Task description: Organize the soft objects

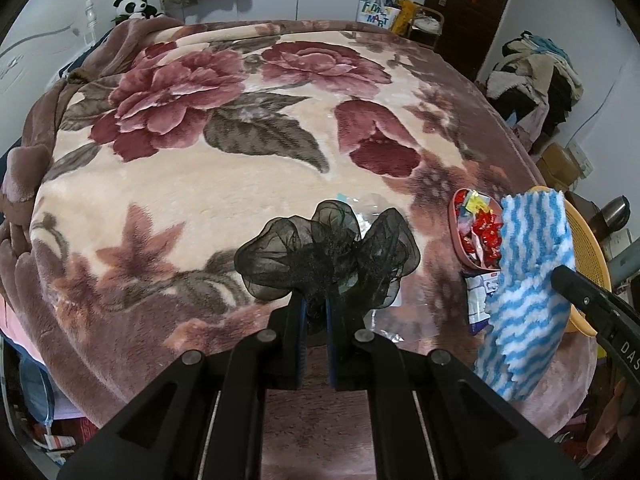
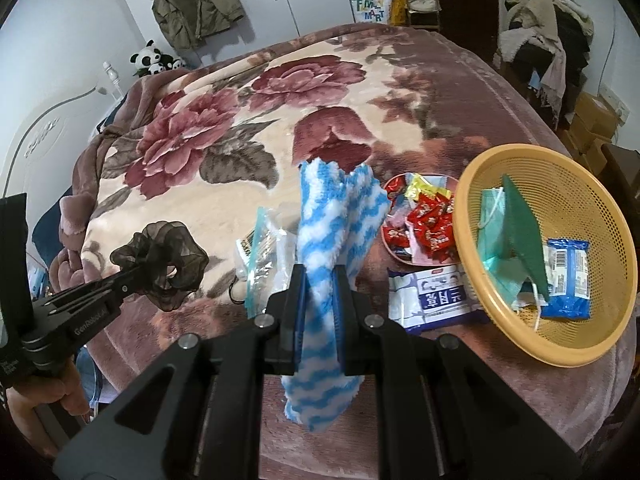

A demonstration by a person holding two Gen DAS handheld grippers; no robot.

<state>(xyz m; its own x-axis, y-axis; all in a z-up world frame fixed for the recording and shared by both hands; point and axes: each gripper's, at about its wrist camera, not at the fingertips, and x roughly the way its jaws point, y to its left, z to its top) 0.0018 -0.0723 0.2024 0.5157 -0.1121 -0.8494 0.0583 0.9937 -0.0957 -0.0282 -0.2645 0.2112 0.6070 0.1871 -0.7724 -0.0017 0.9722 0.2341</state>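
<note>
My left gripper (image 1: 316,304) is shut on a black sheer scrunchie (image 1: 326,256) and holds it above the floral blanket; the scrunchie also shows in the right wrist view (image 2: 164,258). My right gripper (image 2: 320,276) is shut on a blue-and-white striped fluffy cloth (image 2: 336,216), which hangs below the jaws; it also shows in the left wrist view (image 1: 528,280). An orange mesh basket (image 2: 592,344) stands to the right and holds a green face mask (image 2: 496,240), a dark green scouring pad (image 2: 524,232) and a blue packet (image 2: 568,276).
A pink dish of wrapped candies (image 2: 424,216) lies left of the basket, with a wet-wipes pack (image 2: 436,296) in front of it. A clear zip bag (image 2: 260,248) lies behind the cloth. The bed's right edge runs past the basket. Clothes pile (image 2: 548,40) at far right.
</note>
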